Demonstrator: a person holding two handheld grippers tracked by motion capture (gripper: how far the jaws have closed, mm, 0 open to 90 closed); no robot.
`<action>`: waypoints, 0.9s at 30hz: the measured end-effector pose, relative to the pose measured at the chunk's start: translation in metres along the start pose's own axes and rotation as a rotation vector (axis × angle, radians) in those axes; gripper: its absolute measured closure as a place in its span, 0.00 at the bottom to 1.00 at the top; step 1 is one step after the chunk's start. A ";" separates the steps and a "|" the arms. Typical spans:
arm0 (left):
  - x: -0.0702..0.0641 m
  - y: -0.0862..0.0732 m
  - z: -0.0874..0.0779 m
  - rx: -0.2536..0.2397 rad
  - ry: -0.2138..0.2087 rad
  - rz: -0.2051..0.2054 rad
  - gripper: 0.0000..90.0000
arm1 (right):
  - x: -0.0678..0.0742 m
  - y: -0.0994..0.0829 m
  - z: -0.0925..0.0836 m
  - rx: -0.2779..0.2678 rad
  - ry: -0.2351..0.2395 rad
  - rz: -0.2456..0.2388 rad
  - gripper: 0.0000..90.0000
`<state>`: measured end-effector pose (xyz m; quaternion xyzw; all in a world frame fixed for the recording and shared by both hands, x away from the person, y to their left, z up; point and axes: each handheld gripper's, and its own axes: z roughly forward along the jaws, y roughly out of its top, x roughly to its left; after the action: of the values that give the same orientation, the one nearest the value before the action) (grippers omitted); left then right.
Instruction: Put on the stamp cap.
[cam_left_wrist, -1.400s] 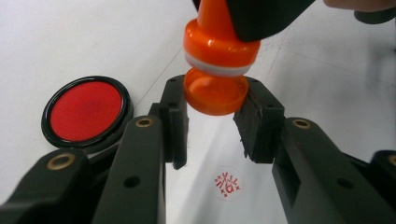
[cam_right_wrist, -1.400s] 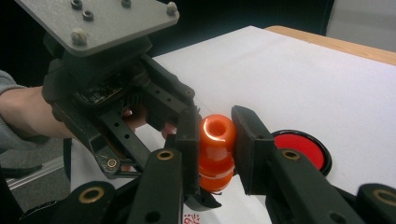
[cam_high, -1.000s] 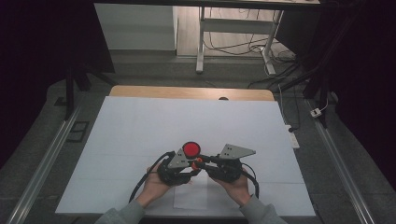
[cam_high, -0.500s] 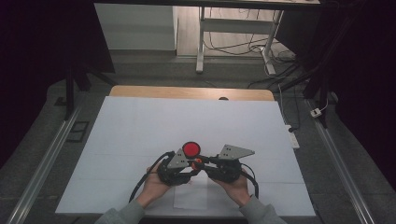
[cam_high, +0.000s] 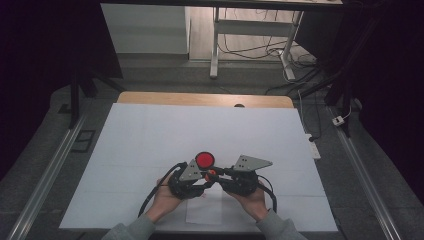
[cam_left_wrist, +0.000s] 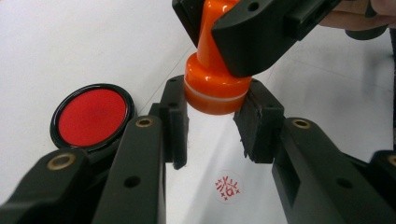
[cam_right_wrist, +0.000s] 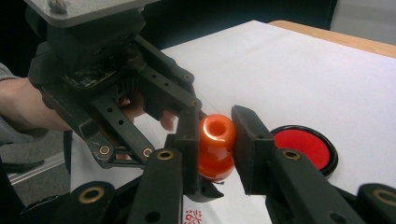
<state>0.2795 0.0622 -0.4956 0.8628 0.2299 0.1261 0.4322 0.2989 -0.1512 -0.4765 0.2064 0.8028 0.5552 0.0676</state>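
Orange plastic forms the stamp (cam_left_wrist: 215, 79), which hangs above the white sheet (cam_high: 150, 145) on the worktop, just beside the red ink pad (cam_left_wrist: 92, 115). A finished red print (cam_left_wrist: 228, 187) lies on the sheet almost directly below the stamp.

Risks from this position:
- Double hold. Both tools clamp the stamp at once. If either hand pulls or twists before the other lets go, the stamp may tilt, slip from the pads or drop.
- Smear. The stamp face is probably wet with ink. A drop or a low pass would likely mark the sheet beside the print or blur the print itself.
- Narrow purchase. The left tool bears on the rim of the wide base only; a small shift may let the base slide out between the pads.
- Ink pad. The open pad sits close by; a swinging tool or its trailing cable could catch it and drag ink across the sheet.

Tool state:
- Left tool (cam_left_wrist: 212, 123): clenched on the stamp's wide base, one pad on each side, jaws drawn in as far as the base allows. It touches nothing else and stands clear of the sheet.
- Right tool (cam_right_wrist: 215, 140): clenched on the stamp's rounded handle, pads pressed against both flanks. In the left gripper view it comes in from above and covers the handle top.

In the high view both hands sit close together near the front edge of the sheet, with the tools meeting at the stamp (cam_high: 210, 173) and the ink pad (cam_high: 204, 160) just beyond them.
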 end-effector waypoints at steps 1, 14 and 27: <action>0.000 0.000 0.000 0.000 0.001 0.001 0.72 | 0.000 0.000 0.000 0.000 0.000 -0.001 0.81; -0.003 0.000 0.001 0.000 0.022 0.013 0.73 | 0.000 -0.002 0.001 -0.005 0.000 0.003 0.81; -0.003 -0.001 0.000 -0.007 0.020 0.017 0.73 | -0.001 -0.004 0.001 -0.022 0.012 0.019 0.81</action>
<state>0.2767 0.0613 -0.4962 0.8619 0.2263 0.1390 0.4320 0.2992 -0.1526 -0.4808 0.2101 0.7949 0.5661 0.0597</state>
